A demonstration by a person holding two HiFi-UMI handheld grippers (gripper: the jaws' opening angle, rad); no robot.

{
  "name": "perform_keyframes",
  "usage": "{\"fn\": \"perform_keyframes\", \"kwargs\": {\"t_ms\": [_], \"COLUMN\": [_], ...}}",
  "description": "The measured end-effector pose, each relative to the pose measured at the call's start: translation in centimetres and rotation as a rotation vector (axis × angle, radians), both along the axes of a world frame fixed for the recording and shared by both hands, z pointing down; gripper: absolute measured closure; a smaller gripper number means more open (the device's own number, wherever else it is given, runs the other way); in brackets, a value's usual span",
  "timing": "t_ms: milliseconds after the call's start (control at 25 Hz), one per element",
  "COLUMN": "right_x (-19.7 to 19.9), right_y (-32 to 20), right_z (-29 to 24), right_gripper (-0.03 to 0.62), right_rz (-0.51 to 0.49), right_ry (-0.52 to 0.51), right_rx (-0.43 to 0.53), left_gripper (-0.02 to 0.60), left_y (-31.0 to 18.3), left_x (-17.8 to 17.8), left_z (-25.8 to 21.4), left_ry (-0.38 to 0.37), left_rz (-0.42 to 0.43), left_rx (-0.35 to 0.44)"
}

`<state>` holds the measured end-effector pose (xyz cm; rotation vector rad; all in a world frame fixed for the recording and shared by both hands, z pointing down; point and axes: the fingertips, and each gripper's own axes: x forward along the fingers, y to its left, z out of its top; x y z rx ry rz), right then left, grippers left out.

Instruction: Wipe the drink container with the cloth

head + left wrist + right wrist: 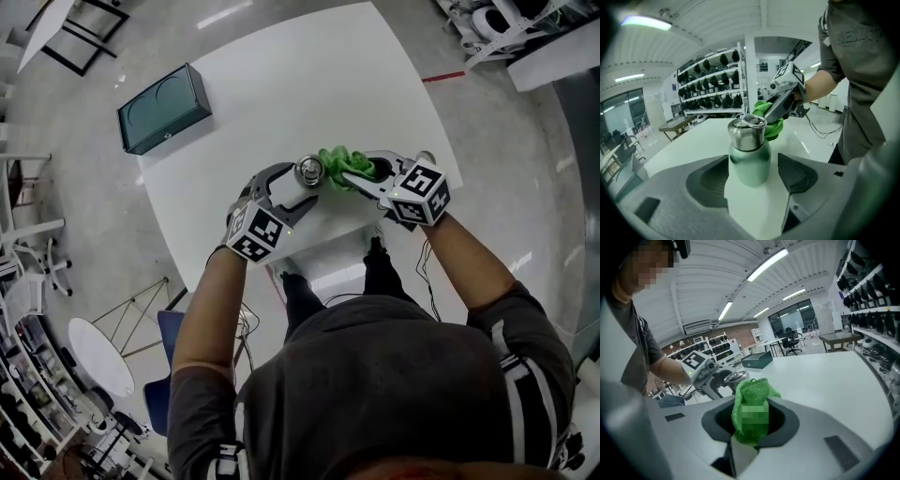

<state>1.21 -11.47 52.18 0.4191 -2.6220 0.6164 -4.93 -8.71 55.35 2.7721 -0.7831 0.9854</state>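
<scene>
The left tool [752, 172] has its jaws apart on either side of the green drink container [750, 150], which stands upright near the near edge of the white desk [309, 84]. The right tool [751, 420] is clamped on the green cloth [750, 411], just right of the container's steel cap. A dark box [164, 108] sits at the far left of the desk. Stocked shelves [712, 84] line the room.

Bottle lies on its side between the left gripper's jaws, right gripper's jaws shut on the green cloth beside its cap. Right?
Not quite: the bottle stands upright, not on its side, between the left gripper's jaws, as the left gripper view shows. The right gripper's jaws are indeed shut on the green cloth beside its cap.
</scene>
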Motion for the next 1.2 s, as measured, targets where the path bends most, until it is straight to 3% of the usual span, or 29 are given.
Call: {"fn": "perform_keyframes", "kwargs": {"t_ms": [240,640,960,1200], "right_x": [-1.4,-1.4,-1.4,-2.4], "right_y": [1.5,1.2,3.5,3.9], "right_z": [1.1,7.7,3.4,7.2], "right_gripper": [0.514,0.514,0.514,0.514], "right_rz": [-0.045,-0.023,-0.127,-0.179], "right_ry": [0.019,0.167,0.167,0.251], "right_rx": [-0.021,-0.074,-0.020,-0.040], "left_gripper": [0.275,0.275,0.275,0.275], "left_y": [-1.5,-1.6,-1.7,-1.5], "left_x": [0.9,0.9,1.2,1.1], "left_z": [0.5,0.7,0.6,0.5], "left_ry": [0.032,0.053,0.077,0.068], "left_rz": [0.078,0.053,0.009,0.022], "left_rx": [0.040,0.038,0.031,0.030]}}
